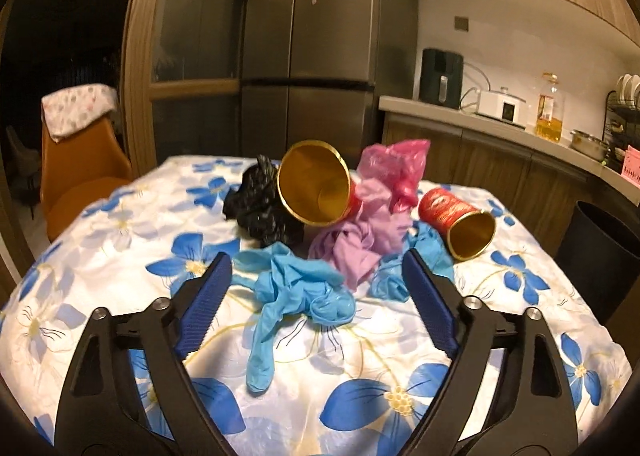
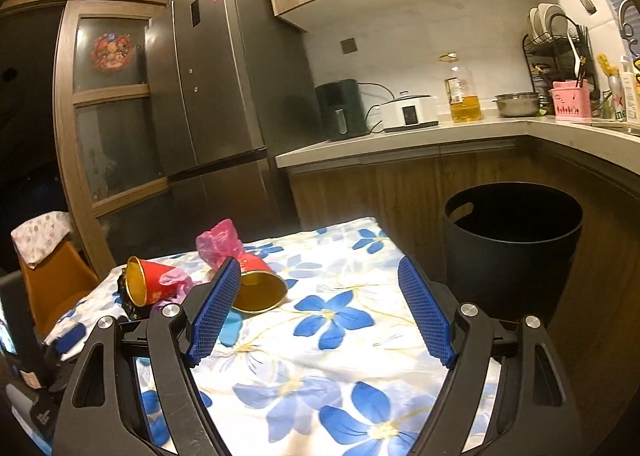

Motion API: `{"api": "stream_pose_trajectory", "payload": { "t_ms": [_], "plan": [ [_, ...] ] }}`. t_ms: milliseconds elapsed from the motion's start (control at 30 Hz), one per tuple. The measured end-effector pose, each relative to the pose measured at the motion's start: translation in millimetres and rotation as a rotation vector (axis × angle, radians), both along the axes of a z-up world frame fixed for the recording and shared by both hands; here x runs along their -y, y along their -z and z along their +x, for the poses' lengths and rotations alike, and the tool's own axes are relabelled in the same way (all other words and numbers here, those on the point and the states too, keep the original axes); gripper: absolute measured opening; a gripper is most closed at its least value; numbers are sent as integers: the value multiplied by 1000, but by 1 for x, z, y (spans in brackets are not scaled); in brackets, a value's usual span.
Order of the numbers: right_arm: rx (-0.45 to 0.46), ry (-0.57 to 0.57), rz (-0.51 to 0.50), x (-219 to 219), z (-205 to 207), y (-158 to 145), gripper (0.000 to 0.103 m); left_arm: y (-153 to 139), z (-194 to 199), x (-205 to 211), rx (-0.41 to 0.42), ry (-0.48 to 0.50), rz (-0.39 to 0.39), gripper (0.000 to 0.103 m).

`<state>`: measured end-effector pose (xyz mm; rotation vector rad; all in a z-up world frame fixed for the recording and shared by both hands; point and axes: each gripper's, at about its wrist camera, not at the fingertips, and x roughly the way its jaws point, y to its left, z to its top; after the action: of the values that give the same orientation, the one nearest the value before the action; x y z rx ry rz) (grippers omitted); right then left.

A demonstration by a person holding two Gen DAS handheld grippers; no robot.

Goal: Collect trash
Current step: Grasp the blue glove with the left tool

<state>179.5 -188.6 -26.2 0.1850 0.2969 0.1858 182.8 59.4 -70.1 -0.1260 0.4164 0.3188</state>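
Note:
A heap of trash lies on the flowered tablecloth [image 1: 120, 240]: a crumpled blue glove [image 1: 296, 300], a lilac glove [image 1: 356, 240], a pink plastic bag [image 1: 396, 167], a black bag [image 1: 260, 207] and two red paper cups with gold insides, one tipped toward me [image 1: 316, 187], one lying on its side [image 1: 460, 219]. My left gripper [image 1: 318, 268] is open, its blue pads on either side of the blue glove and apart from it. My right gripper [image 2: 320, 276] is open over bare cloth, with the lying cup [image 2: 260, 288] just behind its left pad.
A black bin [image 2: 512, 248] stands on the floor off the table's right edge. An orange chair [image 1: 76, 175] sits at the far left. A fridge [image 1: 312, 55] and a counter [image 2: 400, 139] with appliances, an oil bottle and a dish rack lie beyond.

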Motion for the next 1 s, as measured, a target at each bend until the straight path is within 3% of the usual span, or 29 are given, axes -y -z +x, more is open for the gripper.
{"api": "stream_pose_trajectory", "payload": {
  "t_ms": [267,433,633,800,1000],
  "plan": [
    [-19,-26,-17,-18,8,6,79,23,22,-15,-131,1,-84,40],
    [-42,-45,-27,-31,14,12,79,33,27,-21,-196,8,-105,8],
    [-93,-91,-30,-54,28,25,79,28,14,-33,-146,50,-183,0],
    [-140,-127,-33,-76,45,38,78,12,-6,-30,-69,80,-145,0],
    [-173,-157,-23,-99,67,48,65,-4,-19,-36,-20,96,-151,0]
  ]
}}
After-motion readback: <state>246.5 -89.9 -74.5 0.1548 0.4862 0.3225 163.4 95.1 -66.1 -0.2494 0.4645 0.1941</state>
